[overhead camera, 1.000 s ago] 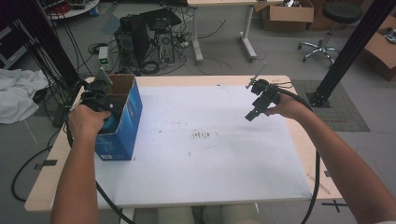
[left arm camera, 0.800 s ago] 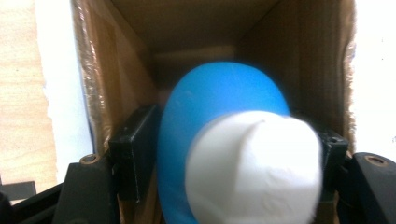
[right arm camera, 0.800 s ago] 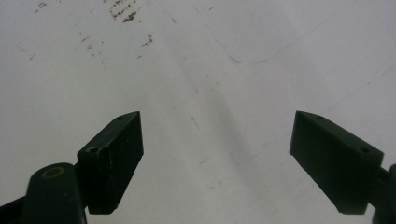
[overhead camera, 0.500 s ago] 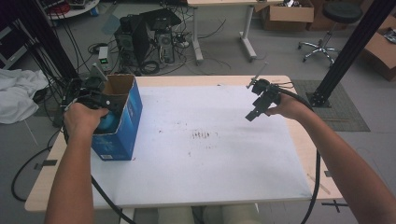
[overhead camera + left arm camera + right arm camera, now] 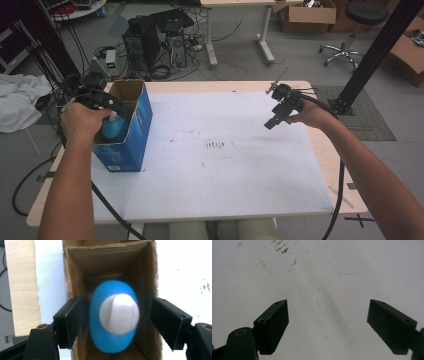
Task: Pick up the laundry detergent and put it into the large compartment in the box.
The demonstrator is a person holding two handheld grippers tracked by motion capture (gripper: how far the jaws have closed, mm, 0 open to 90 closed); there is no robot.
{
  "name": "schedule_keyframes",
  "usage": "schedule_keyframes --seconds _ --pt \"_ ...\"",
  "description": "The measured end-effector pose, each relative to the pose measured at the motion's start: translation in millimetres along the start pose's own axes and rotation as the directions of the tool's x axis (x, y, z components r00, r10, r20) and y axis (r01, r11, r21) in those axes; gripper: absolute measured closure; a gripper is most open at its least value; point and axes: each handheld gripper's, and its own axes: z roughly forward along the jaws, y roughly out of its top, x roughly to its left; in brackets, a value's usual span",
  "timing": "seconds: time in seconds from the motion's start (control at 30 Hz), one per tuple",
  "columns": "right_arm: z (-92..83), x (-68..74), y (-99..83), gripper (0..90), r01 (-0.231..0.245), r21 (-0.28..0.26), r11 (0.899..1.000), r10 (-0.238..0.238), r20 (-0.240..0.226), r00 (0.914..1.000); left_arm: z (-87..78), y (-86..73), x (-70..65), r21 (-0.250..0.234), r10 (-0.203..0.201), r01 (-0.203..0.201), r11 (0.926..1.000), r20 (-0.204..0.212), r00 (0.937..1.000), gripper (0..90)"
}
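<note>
Opening over blue bottle (image 5: 113, 320) in box (image 5: 75, 272): left gripper (image 5: 117, 322) fingers (right gripper (image 5: 335, 325) spread).

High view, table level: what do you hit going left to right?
Left hand with the left gripper over the box → blue cardboard box holding the blue bottle → dark specks on the white table → right gripper → right hand.

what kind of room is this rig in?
Most likely a lab or workshop. Black desktop computer towers stand on the grey floor in a tangle of cables, open brown cardboard boxes sit at the back by a black rolling stool, and a black metal frame post rises beside the white-topped table.
</note>
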Motion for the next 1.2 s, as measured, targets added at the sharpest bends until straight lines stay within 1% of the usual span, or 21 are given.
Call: schedule_keyframes --seconds 0.23,0.37,0.47,0.5,0.67,0.77,0.87,1.03,1.1,1.2 --pt "-1.6 1.9 -0.4 17.5 0.004 -0.002 1.0 -0.004 0.001 1.0 -17.1 2.7 -7.7 -0.034 0.021 -0.021 0.9992 0.002 0.9998 28.0" --pt "-2.4 3.6 -0.2 17.5 0.007 -0.004 1.0 -0.007 0.001 1.0 -25.9 4.1 -15.8 -0.043 0.053 -0.053 0.9977 0.008 0.9986 27.7" --pt "-2.9 4.5 -0.3 17.5 0.009 -0.006 1.0 -0.009 0.002 1.0 -30.6 5.1 -22.1 -0.054 0.071 -0.07 0.9961 0.024 0.9972 27.4" --pt "-3.1 5.0 -0.4 17.5 0.009 -0.005 1.0 -0.009 0.002 1.0 -31.4 5.4 -24.3 -0.058 0.075 -0.074 0.9956 0.028 0.9968 25.5" --pt "-4.1 6.9 -0.6 17.5 0.011 -0.007 1.0 -0.011 0.003 0.9999 -34.8 6.2 -37.8 -0.073 0.117 -0.114 0.9908 0.041 0.9923 23.5" --pt "-4.8 7.7 -0.8 17.5 0.013 -0.008 1.0 -0.013 0.003 0.9999 -36.9 6.7 -46.8 -0.083 0.154 -0.149 0.9853 0.053 0.9867 22.7" --pt "-5.3 8.6 -1.0 17.5 0.013 -0.004 1.0 -0.013 0.003 0.9999 -37.4 7.1 -55.1 -0.095 0.174 -0.168 0.9812 0.061 0.9828 21.4" --pt "-5.9 9.5 -1.1 17.5 0.013 -0.005 1.0 -0.013 0.005 0.9999 -36.5 8.4 -70.8 -0.107 0.22 -0.212 0.9715 0.071 0.973 19.8" --pt "-5.6 9.5 -1.0 17.5 0.017 -0.007 1.0 -0.017 0.005 0.9998 -36.4 8.8 -76.5 -0.113 0.229 -0.22 0.9689 0.077 0.9703 18.9" --pt "-5.5 9.7 -0.7 17.5 0.017 -0.005 1.0 -0.017 0.004 0.9998 -36.8 10.3 -85.6 -0.11 0.261 -0.251 0.9616 0.082 0.962 18.5"
